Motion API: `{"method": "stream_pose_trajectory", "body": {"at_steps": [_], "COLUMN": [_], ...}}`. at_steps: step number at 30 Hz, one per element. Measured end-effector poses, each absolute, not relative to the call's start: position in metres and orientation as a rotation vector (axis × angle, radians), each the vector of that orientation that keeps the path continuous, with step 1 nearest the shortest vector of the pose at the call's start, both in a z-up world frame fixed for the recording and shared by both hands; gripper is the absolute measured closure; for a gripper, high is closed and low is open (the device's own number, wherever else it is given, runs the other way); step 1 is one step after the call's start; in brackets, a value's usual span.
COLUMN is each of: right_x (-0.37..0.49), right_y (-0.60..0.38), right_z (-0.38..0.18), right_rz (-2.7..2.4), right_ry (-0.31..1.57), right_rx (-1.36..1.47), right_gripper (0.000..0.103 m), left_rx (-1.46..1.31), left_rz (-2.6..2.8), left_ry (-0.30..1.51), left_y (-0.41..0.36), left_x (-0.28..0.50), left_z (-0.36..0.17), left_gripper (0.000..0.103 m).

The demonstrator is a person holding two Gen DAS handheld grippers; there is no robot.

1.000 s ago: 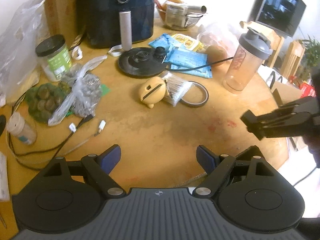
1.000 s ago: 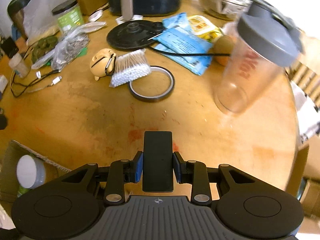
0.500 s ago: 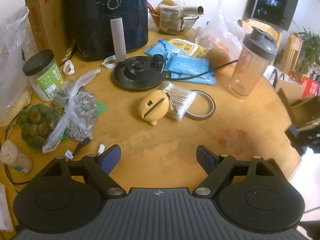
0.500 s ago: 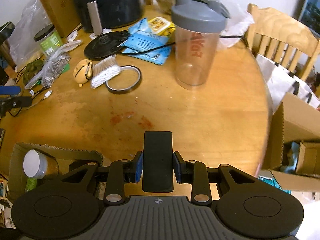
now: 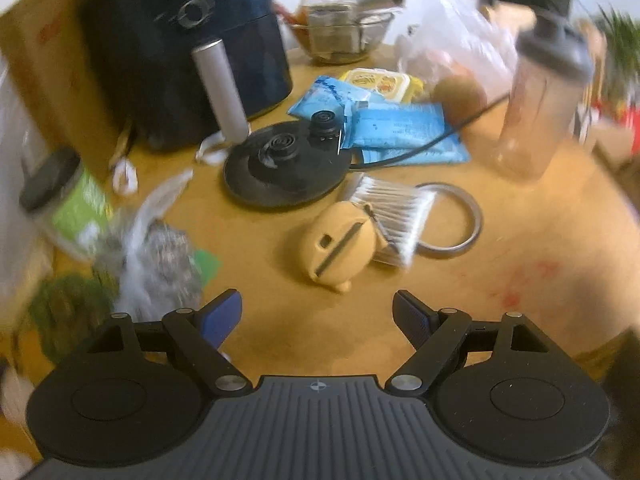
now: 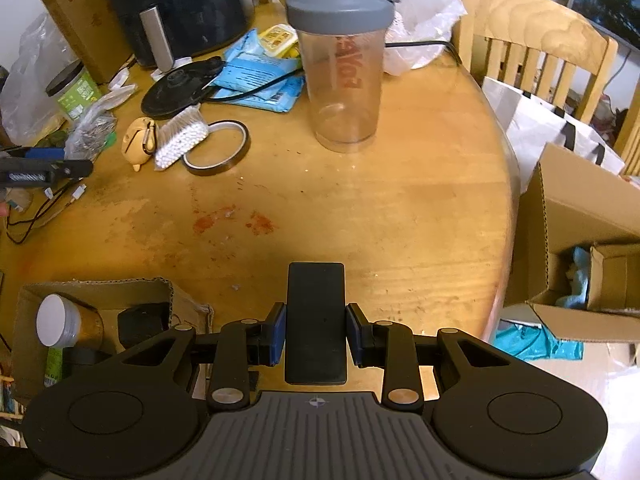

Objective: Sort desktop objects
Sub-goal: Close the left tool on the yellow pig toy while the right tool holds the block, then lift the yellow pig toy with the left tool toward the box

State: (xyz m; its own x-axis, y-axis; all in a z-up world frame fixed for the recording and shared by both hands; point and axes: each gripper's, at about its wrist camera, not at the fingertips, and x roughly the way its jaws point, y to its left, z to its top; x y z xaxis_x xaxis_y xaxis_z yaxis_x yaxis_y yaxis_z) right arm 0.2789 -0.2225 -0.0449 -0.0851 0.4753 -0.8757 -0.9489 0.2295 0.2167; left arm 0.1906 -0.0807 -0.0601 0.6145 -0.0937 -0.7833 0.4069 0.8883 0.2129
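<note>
My right hand-held gripper (image 6: 316, 334) pinches one flat black slab (image 6: 316, 322), perhaps a phone or power bank, upright between its two blue pads above the near edge of the round wooden counter (image 6: 360, 208). My left hand-held gripper (image 5: 318, 318) stands spread with nothing between its two pads, just short of one tan pig-shaped pouch (image 5: 340, 246); that view is blurred by motion. Touching the pouch lies one bundle of cotton swabs (image 6: 180, 138), which overlaps one ring of tape (image 6: 218, 148). Behind them I count one black kettle base (image 6: 172, 94), one air fryer (image 6: 180, 0), at least two blue packets (image 6: 256, 76), one yellow packet (image 6: 278, 38) and one green-labelled jar (image 6: 76, 90). One clear shaker bottle (image 6: 342, 64) with a grey lid stands upright, well apart from the swabs. Below the counter's edge at the left, one open cardboard box (image 6: 100, 296) holds one white-lidded jar (image 6: 66, 320) and some dark items. At the right is a second open cardboard box (image 6: 576, 216), and one wooden chair (image 6: 532, 48) behind it.
</note>
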Motion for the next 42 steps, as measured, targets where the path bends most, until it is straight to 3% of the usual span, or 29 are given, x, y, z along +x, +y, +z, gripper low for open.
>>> {"method": "stream_pose_trajectory", "body": {"at_steps": [16,26,33,36,39,42], "right_x": [0.290,0.292,0.297,0.298,0.299,0.297], "right_y": [-0.244,-0.246,-0.251,-0.252,-0.252,-0.250], "right_z": [-0.054,-0.059,-0.066,-0.069,-0.073,-0.079], "right_rz": [1.225,1.214,1.178,1.162,1.148,1.146], "right_ry": [1.121,1.131,1.150,1.150,1.153,1.152], "right_rx": [-0.544,-0.548,-0.549,-0.558,-0.565,-0.576], "right_gripper": [0.070,0.076,0.075,0.072,0.056,0.048], "left_rx": [0.770,0.819,0.832,0.824,0.781,0.751], "left_rz": [-0.448,-0.488,-0.500,-0.496,-0.486,-0.480], "left_ry": [0.750,0.761,0.758,0.778,0.793,0.811], "left_y": [-0.116,-0.124,-0.123,-0.121,-0.117,-0.114], "left_x": [0.219,0.231,0.231,0.232,0.231,0.231], "left_z": [-0.102,-0.113,-0.113,-0.112,-0.107,-0.100], "left_gripper": [0.022,0.046,0.049,0.049,0.049,0.050]}}
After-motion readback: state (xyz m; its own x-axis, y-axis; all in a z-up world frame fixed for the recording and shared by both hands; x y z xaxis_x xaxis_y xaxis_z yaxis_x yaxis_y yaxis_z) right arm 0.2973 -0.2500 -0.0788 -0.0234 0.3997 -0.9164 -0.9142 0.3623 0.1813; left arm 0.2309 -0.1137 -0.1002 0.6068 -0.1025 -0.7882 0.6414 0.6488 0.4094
